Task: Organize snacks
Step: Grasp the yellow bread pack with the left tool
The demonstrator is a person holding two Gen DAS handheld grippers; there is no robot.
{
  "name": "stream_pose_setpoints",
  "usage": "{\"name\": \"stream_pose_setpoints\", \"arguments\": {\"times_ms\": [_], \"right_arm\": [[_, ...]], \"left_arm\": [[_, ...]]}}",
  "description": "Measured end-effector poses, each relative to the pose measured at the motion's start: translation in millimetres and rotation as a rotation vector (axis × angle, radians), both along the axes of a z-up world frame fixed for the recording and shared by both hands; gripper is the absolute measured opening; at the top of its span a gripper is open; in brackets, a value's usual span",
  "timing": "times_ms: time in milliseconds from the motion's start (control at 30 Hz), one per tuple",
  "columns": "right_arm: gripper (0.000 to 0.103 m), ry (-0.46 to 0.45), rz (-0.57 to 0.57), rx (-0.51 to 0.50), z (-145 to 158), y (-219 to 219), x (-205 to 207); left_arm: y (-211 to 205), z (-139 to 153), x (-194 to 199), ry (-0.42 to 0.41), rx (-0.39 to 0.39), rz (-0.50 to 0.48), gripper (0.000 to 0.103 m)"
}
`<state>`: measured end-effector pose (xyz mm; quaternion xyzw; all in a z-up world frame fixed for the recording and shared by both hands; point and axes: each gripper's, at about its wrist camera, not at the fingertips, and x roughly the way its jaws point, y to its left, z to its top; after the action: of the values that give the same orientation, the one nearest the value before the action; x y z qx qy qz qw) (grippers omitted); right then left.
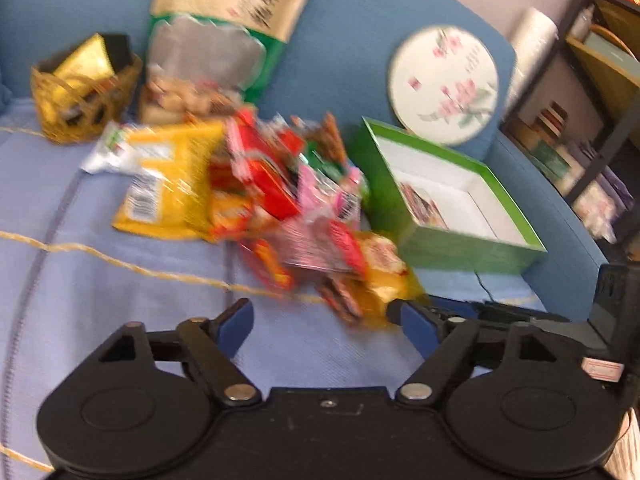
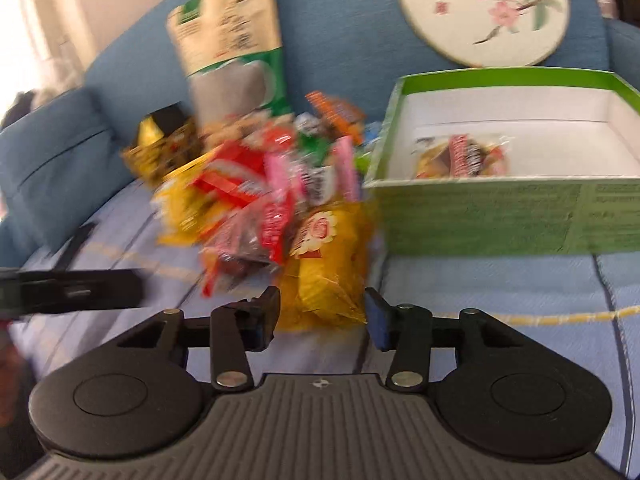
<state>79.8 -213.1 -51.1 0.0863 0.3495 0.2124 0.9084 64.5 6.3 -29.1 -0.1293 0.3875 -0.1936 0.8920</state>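
A heap of snack packets (image 1: pixel 280 188) (image 2: pixel 272 196) lies on a pale blue cloth over a sofa seat. Its nearest piece is a yellow snack bag (image 2: pixel 324 276) (image 1: pixel 384 276). My right gripper (image 2: pixel 322 312) stands part open around that bag's near end, with its pads at the bag's two sides; no squeeze shows. To the right stands an open green box (image 2: pixel 480 216) (image 1: pixel 460 248) holding one packet (image 2: pixel 464 156). My left gripper (image 1: pixel 320 312) is open with only cloth between its fingers, just short of the heap. Both views are blurred.
A wicker basket (image 1: pixel 84 96) with gold packets sits at the back left. Large upright snack bags (image 1: pixel 224 40) and a round floral fan (image 1: pixel 444 84) lean on the blue backrest. A blue cushion (image 2: pixel 52 168) lies far left. A shelf unit (image 1: pixel 580 100) stands to the right.
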Motion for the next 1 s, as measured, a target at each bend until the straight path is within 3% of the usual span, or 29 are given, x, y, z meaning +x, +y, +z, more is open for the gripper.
{"name": "stream_pose_setpoints", "arguments": {"times_ms": [100,167,367,533,733,800,867,933,1000], "right_arm": [[0.078,0.005,0.006,-0.011,-0.7,2.0,-1.4],[0.075,0.024,-0.012,-0.029,-2.3,0.3,0.9],[0.096,0.026,-0.008,-0.033,-4.6,-4.6,-0.8],[0.099,0.014,0.003,0.005,-5.5,-8.0,-4.4],[0.102,0.003,-0.011,0.042,-5.1,-2.0,5.0],[0.101,0.030,-0.017,0.024,-10.5,1.6,9.4],[0.087,0.059,-0.024,0.008,-16.1,3.8,12.4],[0.076,0.049,-0.027,0.013,-11.8,3.3,9.0],[0.073,0.013,-0.016,0.001,-3.2,2.6,2.1]], "left_arm": [[-14.5,-6.9,4.5,0.040,-0.023,-0.055,0.080],[-22.5,-8.0,10.0,0.040,-0.022,-0.056,0.076],[-42.7,-5.6,46.2,0.066,-0.102,-0.091,0.077],[-62.3,-14.1,70.2,0.059,0.000,-0.098,0.080],[-65.3,-16.9,78.9,0.082,0.022,-0.113,0.082],[-67.5,-18.4,79.1,0.082,0.039,-0.123,0.079],[-73.9,-23.3,79.9,0.096,0.075,-0.143,0.060],[-76.9,-24.1,76.2,0.095,0.085,-0.135,0.056],[-74.5,-18.1,69.6,0.082,0.066,-0.127,0.056]]}}
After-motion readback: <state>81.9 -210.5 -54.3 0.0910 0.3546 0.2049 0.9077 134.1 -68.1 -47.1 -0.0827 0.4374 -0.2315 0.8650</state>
